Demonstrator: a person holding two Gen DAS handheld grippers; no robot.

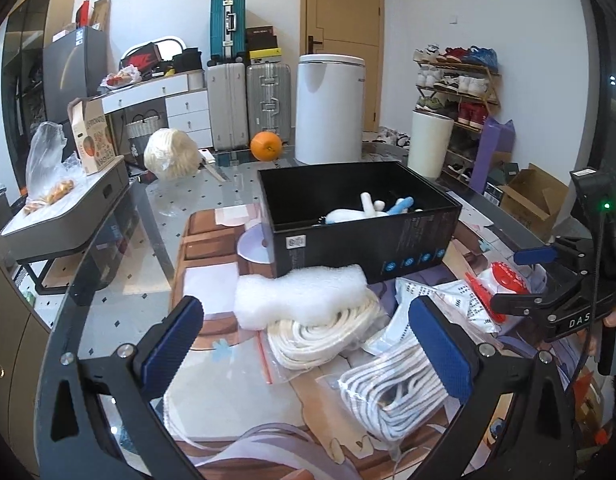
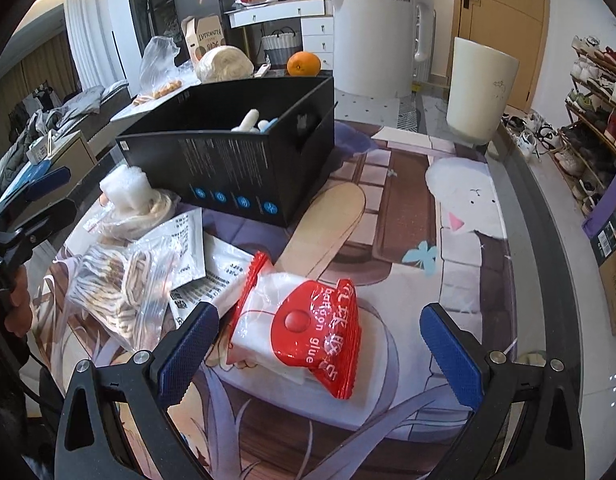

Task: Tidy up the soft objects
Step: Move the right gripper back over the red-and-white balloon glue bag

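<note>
Fingers (image 1: pixel 440 346) of the left gripper (image 1: pixel 306 344) spread wide, nothing between them; they hover over the near part of the tabletop (image 1: pixel 148 248), above two bagged rope coils. Cream coil (image 1: pixel 320 334) lies just ahead of the gap, under a white foam block (image 1: pixel 300 292); grey-striped coil (image 1: pixel 392 396) lies partly under the right-hand pad. Right gripper (image 2: pixel 328 344) also spread and empty, poised over a red "balloon glue" packet (image 2: pixel 316 332), which sits between its pads on the tabletop's near side. Black box (image 1: pixel 360 224) stands toward the middle of the tabletop, open top, already holding white and blue soft toys (image 1: pixel 368 208). Judgement: sorting is partway, with the loose soft items still outside the box; the step in hand looks like approach before a pick. Next move likely needs each gripper lowered and closed on one item, then carried over the box wall. Slippery bags may slide; the foam resting on the cream coil could tumble if that coil goes first.
</note>
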